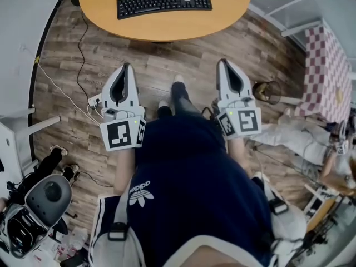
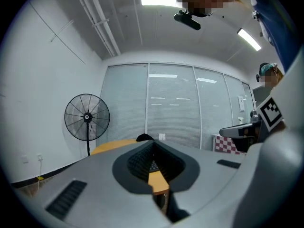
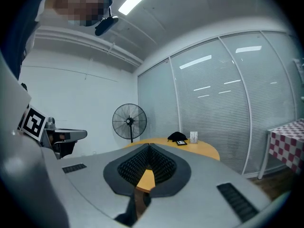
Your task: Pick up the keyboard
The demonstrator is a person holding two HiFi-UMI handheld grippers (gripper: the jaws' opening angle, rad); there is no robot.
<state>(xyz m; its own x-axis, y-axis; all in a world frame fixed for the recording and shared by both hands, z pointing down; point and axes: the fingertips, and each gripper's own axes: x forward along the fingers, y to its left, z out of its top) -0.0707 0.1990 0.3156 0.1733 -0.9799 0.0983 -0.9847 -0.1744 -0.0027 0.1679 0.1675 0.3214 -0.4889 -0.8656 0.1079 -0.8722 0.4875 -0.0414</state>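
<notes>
Keyboard (image 1: 164,2) on round table (image 1: 167,26); both grippers closed, empty

Black keyboard (image 1: 164,2) lies flat on the round table (image 1: 167,28) — untouched.

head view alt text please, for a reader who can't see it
A black computer keyboard lies on a round light-wood table at the top. Short of its edge, a person in dark blue holds out the grey left gripper and right gripper, both shut and empty, over a wood-plank floor.
</notes>
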